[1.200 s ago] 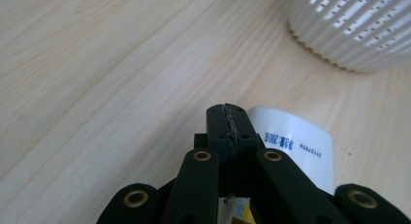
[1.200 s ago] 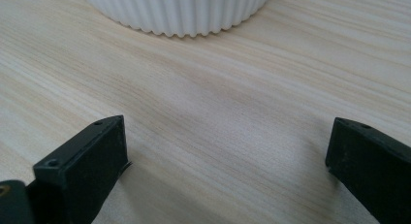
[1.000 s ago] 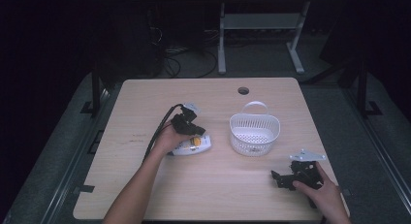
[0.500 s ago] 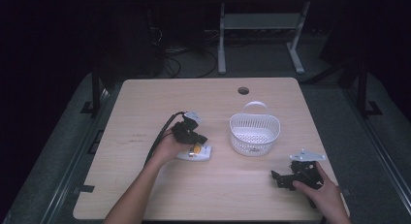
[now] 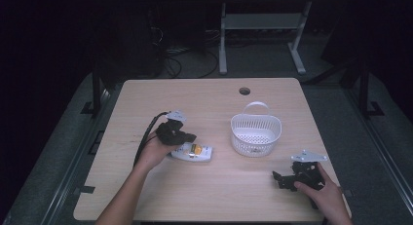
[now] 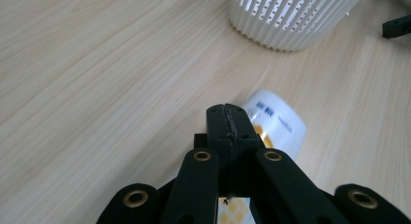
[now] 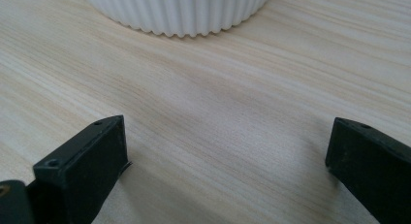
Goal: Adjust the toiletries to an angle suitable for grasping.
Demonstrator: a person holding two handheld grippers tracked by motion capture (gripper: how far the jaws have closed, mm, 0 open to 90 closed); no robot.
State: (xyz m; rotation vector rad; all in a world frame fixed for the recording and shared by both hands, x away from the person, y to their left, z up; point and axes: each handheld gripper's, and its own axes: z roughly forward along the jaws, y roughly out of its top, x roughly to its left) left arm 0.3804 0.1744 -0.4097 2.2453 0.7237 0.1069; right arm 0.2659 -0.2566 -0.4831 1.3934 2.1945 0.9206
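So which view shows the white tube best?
The high view: the white tube lies whole on the table, beside the left claw. The left gripper view has it half hidden behind the closed jaws.

Two black jaws stand wide apart at the lower corners; pale wooden table (image 7: 218, 112) between; white ribbed plastic basket (image 7: 179, 13) at top.
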